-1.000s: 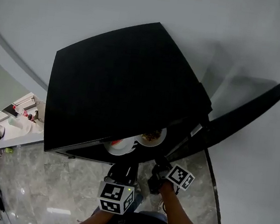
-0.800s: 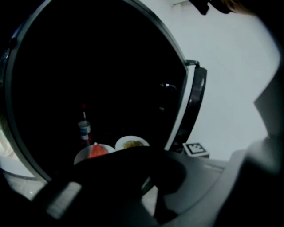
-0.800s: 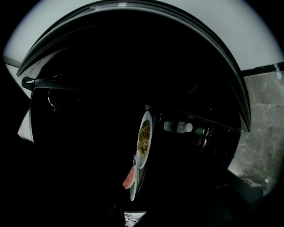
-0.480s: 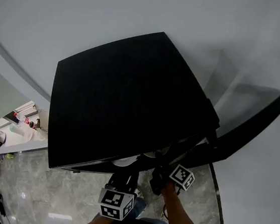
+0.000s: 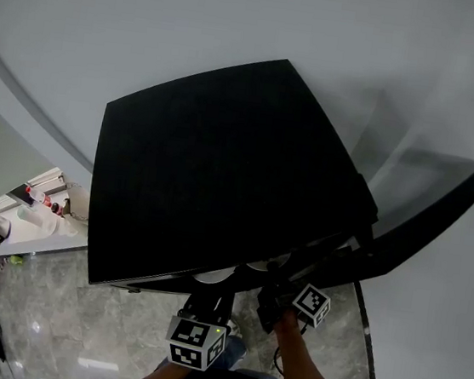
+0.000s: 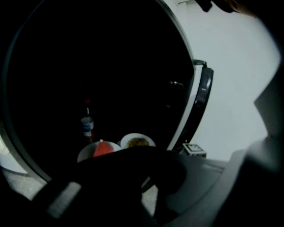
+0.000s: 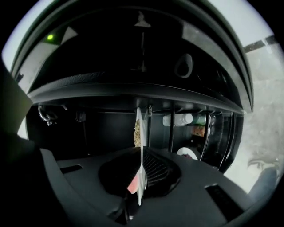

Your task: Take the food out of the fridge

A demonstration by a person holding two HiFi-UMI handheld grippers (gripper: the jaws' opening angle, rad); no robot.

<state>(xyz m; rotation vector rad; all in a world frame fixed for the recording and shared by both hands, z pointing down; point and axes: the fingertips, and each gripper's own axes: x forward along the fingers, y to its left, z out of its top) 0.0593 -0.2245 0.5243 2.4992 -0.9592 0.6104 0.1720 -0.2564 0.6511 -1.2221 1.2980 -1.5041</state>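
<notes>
From above, the black fridge (image 5: 223, 165) stands with its door (image 5: 421, 224) swung open to the right. Two white plates lie inside: one with a red wedge (image 6: 101, 148), one with brown food (image 6: 137, 142). In the head view only slivers of them show under the fridge's top edge. My right gripper (image 7: 141, 170) has just been closing and is now shut on the rim of the brown-food plate (image 7: 140, 146), which I see edge-on between its jaws. My left gripper (image 5: 211, 297) hovers at the fridge mouth before the red-wedge plate. Its jaws are too dark to read.
A small bottle (image 6: 87, 125) stands behind the plates. A white bottle (image 7: 177, 119) and another plate (image 7: 188, 153) sit on shelves further in. Marble floor (image 5: 116, 333) lies below. A cluttered counter (image 5: 38, 203) runs far left.
The fridge's top edge now hides most of both plates, which showed plainly a second ago. Both grippers have shifted slightly lower in the picture, and the right one has rolled.
</notes>
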